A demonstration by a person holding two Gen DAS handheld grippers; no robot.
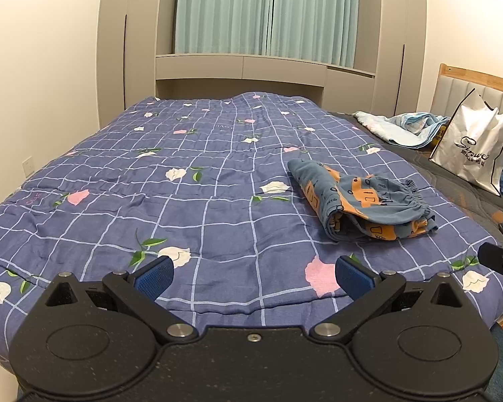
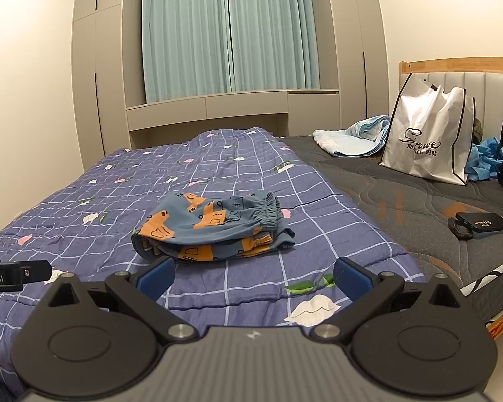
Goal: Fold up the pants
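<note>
Both grippers, left gripper (image 1: 254, 276) and right gripper (image 2: 253, 276), hang released above the bed; we see the folded blue-and-orange patterned cotton pants (image 2: 214, 227) at twelve o'clock on the blue checked floral quilt (image 2: 84, 221). Any snag on the loose elastic waistband could undo our fold.

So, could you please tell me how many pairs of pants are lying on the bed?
1: the folded pants on the blue checked quilt, just ahead of the open right tongs.
</note>
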